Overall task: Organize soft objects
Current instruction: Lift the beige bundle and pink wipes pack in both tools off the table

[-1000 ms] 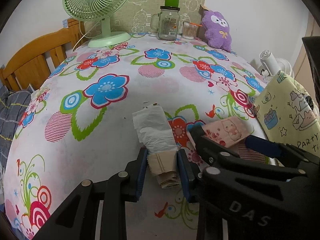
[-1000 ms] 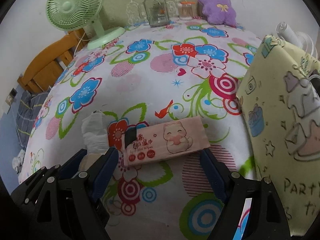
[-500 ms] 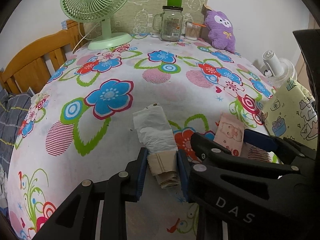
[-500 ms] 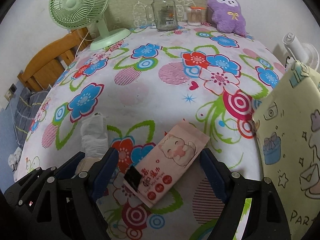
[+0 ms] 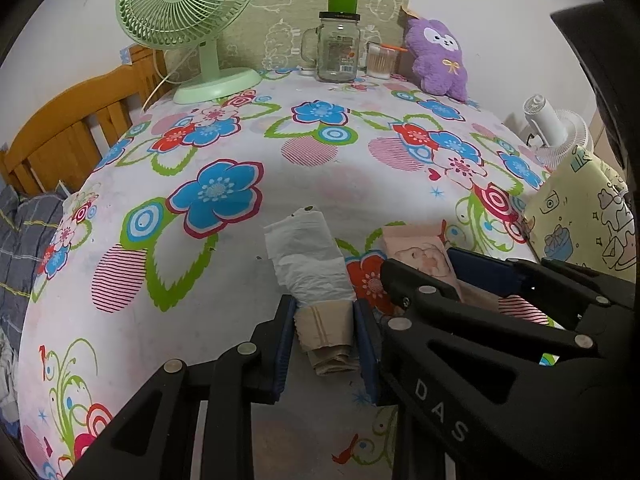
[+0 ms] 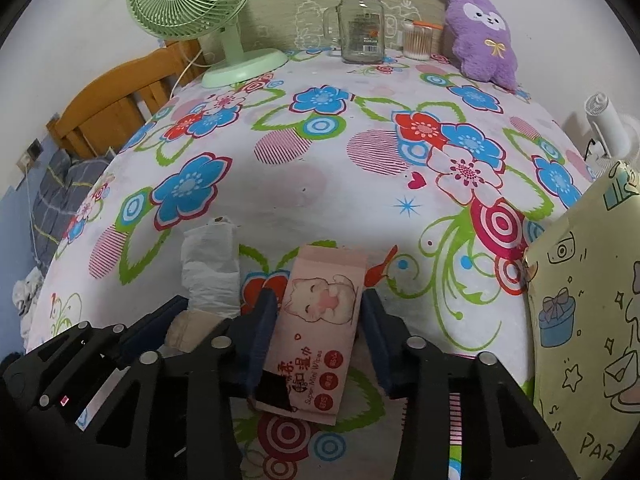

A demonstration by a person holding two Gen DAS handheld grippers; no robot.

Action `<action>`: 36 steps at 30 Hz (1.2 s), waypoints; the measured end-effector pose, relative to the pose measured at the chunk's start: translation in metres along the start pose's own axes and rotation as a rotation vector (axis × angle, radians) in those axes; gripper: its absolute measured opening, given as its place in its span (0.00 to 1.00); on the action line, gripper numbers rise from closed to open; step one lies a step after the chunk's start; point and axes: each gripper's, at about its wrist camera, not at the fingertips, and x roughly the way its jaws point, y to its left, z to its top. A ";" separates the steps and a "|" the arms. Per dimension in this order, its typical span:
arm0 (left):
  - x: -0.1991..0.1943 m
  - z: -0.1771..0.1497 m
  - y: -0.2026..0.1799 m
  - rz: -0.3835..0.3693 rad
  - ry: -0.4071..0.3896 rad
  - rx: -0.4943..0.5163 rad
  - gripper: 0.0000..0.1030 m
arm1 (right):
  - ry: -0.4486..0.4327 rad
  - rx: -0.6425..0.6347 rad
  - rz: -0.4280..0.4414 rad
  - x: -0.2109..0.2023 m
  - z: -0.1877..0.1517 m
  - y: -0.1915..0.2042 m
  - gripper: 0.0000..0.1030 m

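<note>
My left gripper is shut on a tissue pack with a beige wrapper; white tissue sticks out ahead of it on the floral cloth. My right gripper has closed around a pink wet-wipes pack with a cat picture, jaws against its long sides. The same pack shows in the left wrist view, between the right gripper's fingers. The tissue pack shows in the right wrist view, left of the wipes.
A yellow cartoon gift bag stands at the right. At the back stand a green fan, a glass jar, a cotton-swab cup and a purple plush. A wooden bed frame is left.
The right gripper turned and closed from wide open onto the wipes pack, which rotated from crosswise to lengthwise between the jaws. The left gripper stayed shut on the tissue pack.
</note>
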 end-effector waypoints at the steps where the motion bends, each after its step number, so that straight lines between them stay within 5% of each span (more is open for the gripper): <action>1: 0.000 0.000 0.000 -0.004 0.001 -0.001 0.28 | 0.001 -0.001 0.002 0.000 0.000 0.000 0.43; 36: -0.045 0.000 -0.018 -0.030 -0.088 -0.007 0.18 | -0.079 0.012 0.028 -0.049 -0.007 -0.004 0.41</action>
